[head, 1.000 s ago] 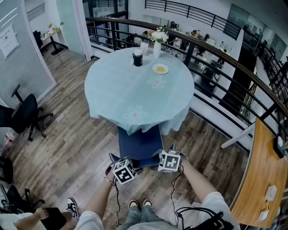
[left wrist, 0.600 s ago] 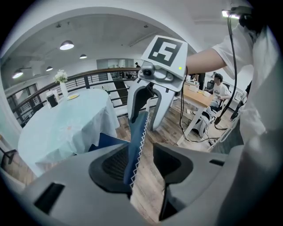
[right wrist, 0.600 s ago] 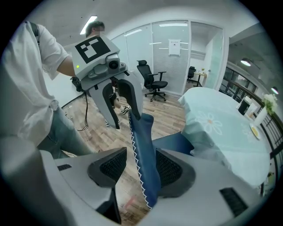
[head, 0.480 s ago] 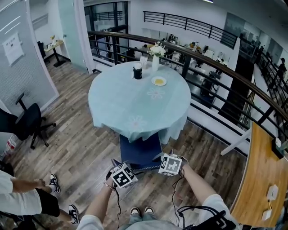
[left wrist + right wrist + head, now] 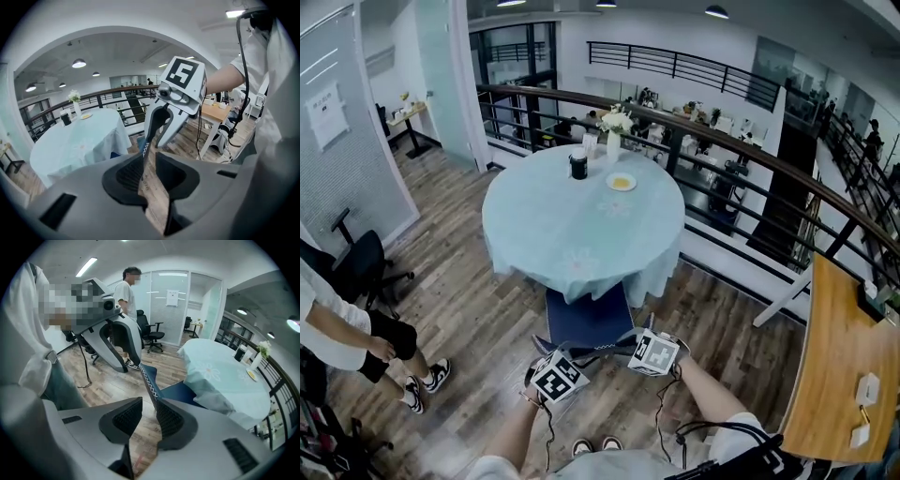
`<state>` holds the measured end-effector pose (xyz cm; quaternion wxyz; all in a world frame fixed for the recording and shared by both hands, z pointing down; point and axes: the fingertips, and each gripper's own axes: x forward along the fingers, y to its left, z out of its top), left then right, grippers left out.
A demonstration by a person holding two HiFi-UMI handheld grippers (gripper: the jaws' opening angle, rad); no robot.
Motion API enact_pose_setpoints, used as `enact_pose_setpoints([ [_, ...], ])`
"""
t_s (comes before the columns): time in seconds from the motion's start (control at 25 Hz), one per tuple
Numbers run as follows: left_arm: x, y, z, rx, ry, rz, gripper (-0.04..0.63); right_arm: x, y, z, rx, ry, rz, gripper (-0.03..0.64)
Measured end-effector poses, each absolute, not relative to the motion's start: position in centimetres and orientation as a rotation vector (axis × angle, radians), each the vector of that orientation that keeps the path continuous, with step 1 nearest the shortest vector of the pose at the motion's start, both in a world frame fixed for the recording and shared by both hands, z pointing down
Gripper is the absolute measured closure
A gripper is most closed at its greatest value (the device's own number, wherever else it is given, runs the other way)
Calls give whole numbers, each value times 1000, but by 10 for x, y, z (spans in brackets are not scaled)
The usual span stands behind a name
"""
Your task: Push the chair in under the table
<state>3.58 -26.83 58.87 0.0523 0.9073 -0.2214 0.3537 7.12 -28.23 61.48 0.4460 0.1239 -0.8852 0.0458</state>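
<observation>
Looks along the left gripper (image 5: 149, 161), jaws just closing yet not met, with the chair's (image 5: 146, 149) stitched edge between them against one pad (image 5: 127, 174) and floor (image 5: 187, 143) showing through the gap. Meets the right gripper (image 5: 155, 140) just ahead, the table (image 5: 79, 140) beyond.

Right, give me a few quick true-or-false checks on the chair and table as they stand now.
1. The blue chair is completely hidden under the table. False: its seat and back stick out on the near side.
2. A vase of flowers stands on the table. True.
3. The small plate sits on the chair's seat. False: it is on the table.
4. A person stands at the left of the head view. True.
</observation>
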Motion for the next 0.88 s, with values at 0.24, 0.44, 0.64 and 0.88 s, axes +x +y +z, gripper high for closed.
enact_pose_setpoints([
  [0.24,37,-250,583,2768,-765,975,559,70,-262,604,469,-2271,154,562],
  [0.44,36,-231,580,2739,-846,889,589,66,-243,600,579,-2318,167,574],
  [0.64,38,-211,584,2721,-860,860,591,58,-215,610,606,-2326,197,575],
  [0.88,27,-198,592,2609,-991,795,591,55,-200,622,826,-2322,316,583],
])
